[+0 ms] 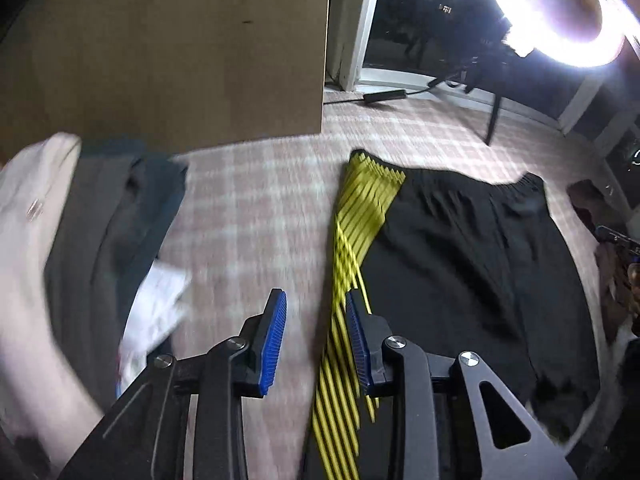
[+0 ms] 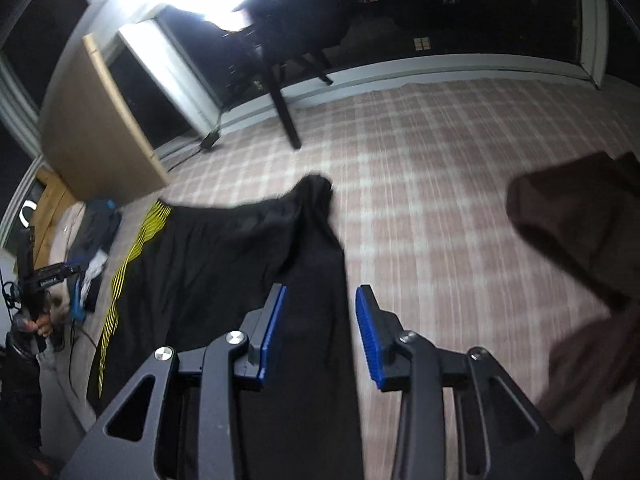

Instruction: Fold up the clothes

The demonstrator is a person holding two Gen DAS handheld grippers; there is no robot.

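Note:
Black shorts (image 1: pixel 460 248) with a yellow striped side panel (image 1: pixel 352 220) lie spread on a pink plaid surface. My left gripper (image 1: pixel 316 340) is open above the striped left edge, with the panel running under its right finger. In the right wrist view the same shorts (image 2: pixel 208 264) stretch leftward, and their right edge (image 2: pixel 316 304) passes between the blue pads of my open right gripper (image 2: pixel 320 336). Nothing is pinched by either gripper. The left gripper (image 2: pixel 60 280) also shows small at the far left, held by a hand.
A pile of grey, dark blue and white clothes (image 1: pixel 80 248) lies to the left. Brown clothes (image 2: pixel 584 240) lie at the right. A wooden panel (image 1: pixel 168 48), a bright ring light (image 1: pixel 560 12) on a black stand (image 2: pixel 284 112) and a dark window stand beyond the plaid surface (image 2: pixel 440 168).

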